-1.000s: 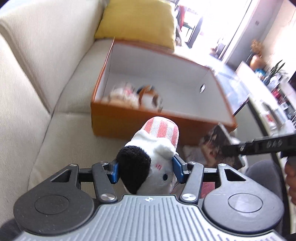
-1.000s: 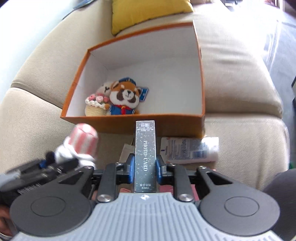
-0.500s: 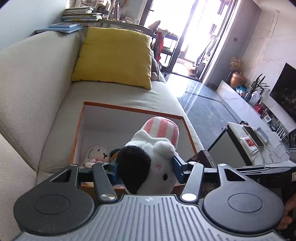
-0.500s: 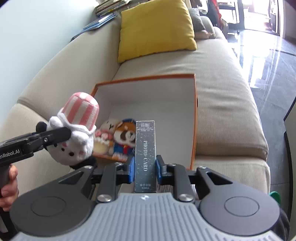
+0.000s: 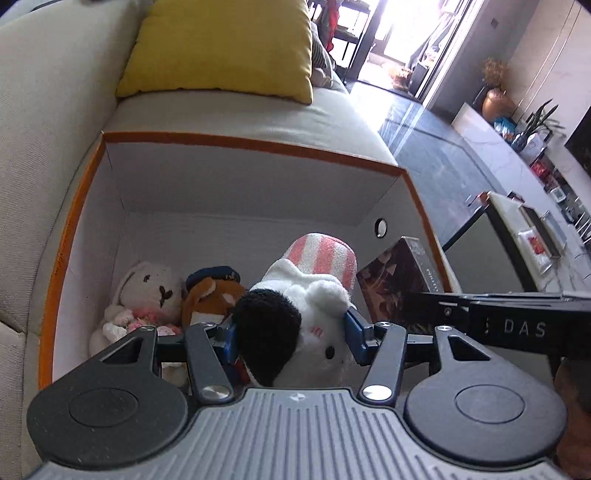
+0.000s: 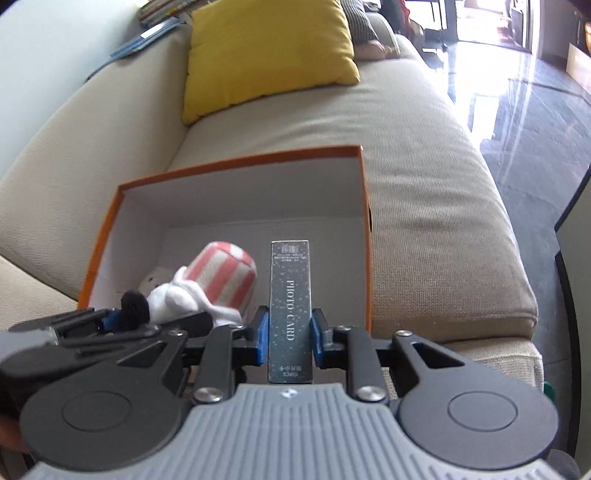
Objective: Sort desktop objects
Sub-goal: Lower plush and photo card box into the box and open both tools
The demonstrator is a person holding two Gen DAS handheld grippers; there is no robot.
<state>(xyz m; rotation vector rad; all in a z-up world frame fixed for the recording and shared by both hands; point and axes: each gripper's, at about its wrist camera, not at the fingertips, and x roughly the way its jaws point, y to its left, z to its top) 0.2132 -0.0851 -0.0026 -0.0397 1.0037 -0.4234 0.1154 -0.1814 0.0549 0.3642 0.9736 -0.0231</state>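
My left gripper (image 5: 290,334) is shut on a white plush toy (image 5: 314,314) with a black ear and a pink-striped hat, held over the open orange box (image 5: 255,144). The same toy (image 6: 207,284) and the left gripper (image 6: 122,321) show at the left of the right wrist view. My right gripper (image 6: 288,338) is shut on a dark "PHOTO CARD" box (image 6: 289,306), held upright over the orange box (image 6: 236,162). It shows in the left wrist view (image 5: 399,284) near the box's right wall. A white bunny plush (image 5: 147,295) and a brown plush with a blue cap (image 5: 212,295) lie inside.
The orange box stands on a beige sofa (image 6: 424,184) with a yellow cushion (image 6: 266,51) behind it. Books (image 6: 155,22) lie on the sofa back. To the right are the dark floor (image 5: 443,147) and a low table (image 5: 524,229).
Both grippers have moved forward and down over the box, which now fills more of each view. Both still hold their objects.
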